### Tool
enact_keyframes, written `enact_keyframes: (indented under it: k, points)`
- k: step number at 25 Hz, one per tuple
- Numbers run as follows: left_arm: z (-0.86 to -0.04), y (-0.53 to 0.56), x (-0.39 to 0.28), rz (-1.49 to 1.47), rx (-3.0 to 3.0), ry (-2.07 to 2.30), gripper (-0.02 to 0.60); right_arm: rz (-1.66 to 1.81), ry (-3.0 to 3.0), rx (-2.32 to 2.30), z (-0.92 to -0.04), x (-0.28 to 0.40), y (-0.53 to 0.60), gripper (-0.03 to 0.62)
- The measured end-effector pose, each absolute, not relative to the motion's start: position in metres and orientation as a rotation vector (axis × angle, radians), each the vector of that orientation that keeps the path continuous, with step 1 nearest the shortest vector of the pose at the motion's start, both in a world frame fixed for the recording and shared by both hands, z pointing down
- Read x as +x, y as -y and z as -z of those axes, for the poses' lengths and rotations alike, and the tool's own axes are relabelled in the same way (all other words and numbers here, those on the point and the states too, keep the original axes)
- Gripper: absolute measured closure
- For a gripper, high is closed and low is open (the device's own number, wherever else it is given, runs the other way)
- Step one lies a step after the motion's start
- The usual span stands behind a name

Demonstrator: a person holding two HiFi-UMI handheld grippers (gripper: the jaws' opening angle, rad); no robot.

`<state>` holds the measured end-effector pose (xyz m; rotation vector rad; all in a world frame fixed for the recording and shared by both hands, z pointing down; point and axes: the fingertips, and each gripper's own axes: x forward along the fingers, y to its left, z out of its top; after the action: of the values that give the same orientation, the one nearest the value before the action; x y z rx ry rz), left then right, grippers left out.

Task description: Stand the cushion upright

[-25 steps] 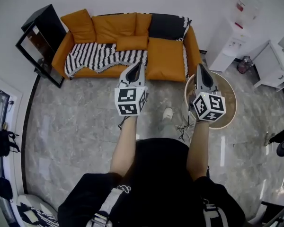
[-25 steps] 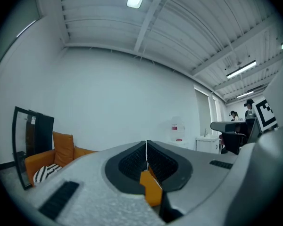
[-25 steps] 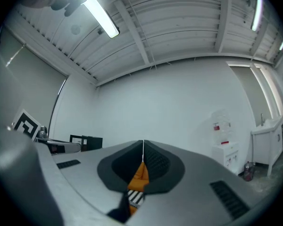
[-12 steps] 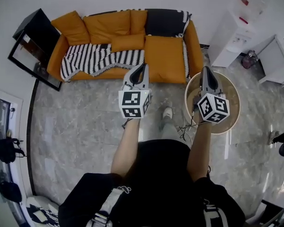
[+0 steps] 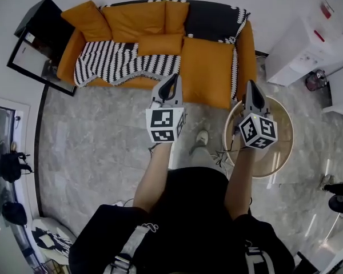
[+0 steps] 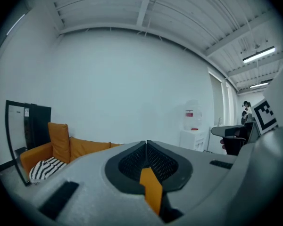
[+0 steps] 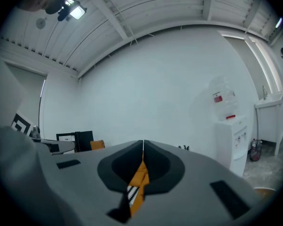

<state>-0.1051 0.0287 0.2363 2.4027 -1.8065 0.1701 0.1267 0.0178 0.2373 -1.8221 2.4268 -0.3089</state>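
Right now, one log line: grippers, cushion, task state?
left gripper: shut, empty | right gripper: shut, empty | cushion: lying on sofa, untouched | task: not started

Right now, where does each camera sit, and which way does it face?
Head view: on the person's head, steeply down at the floor and sofa; shows torso, forearms, left gripper, right gripper.
Left gripper view: on the left gripper, level along its shut jaws to the wall; sofa left, dispenser right.
Right gripper view: on the right gripper, along its shut jaws to the same wall and dispenser.
Shared: both gripper views show the dispenser; head and left gripper views, the sofa.
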Motion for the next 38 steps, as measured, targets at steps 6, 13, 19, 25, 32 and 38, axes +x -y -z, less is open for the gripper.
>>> enact_keyframes:
  k: [6, 13, 19, 25, 32, 38]
  points:
    - [-0.258, 0.05, -0.099, -0.183, 2.292, 1.835, 0.566, 0.378, -2.499, -1.811, -0.259, 0.136, 0.069, 0.583]
    - [-0.28, 0.103, -0.099, -0.213, 2.214, 1.83, 0.566, 0.445, -2.56, -1.768, -0.273, 0.132, 0.133, 0.583]
    - [-0.307, 0.129, -0.11, -0.271, 2.168, 1.787, 0.566, 0.51, -2.585, -1.767, -0.294, 0.115, 0.162, 0.585]
    - [-0.343, 0.157, -0.111, -0.341, 2.158, 1.697, 0.566, 0.614, -2.608, -1.829, -0.333, 0.106, 0.177, 0.583]
    - [-0.406, 0.155, -0.106, -0.425, 2.096, 1.598, 0.566, 0.73, -2.551, -1.922, -0.38, 0.125, 0.181, 0.583]
    - [-0.456, 0.138, -0.106, -0.528, 2.057, 1.527, 0.566, 0.85, -2.544, -1.969, -0.432, 0.13, 0.162, 0.583]
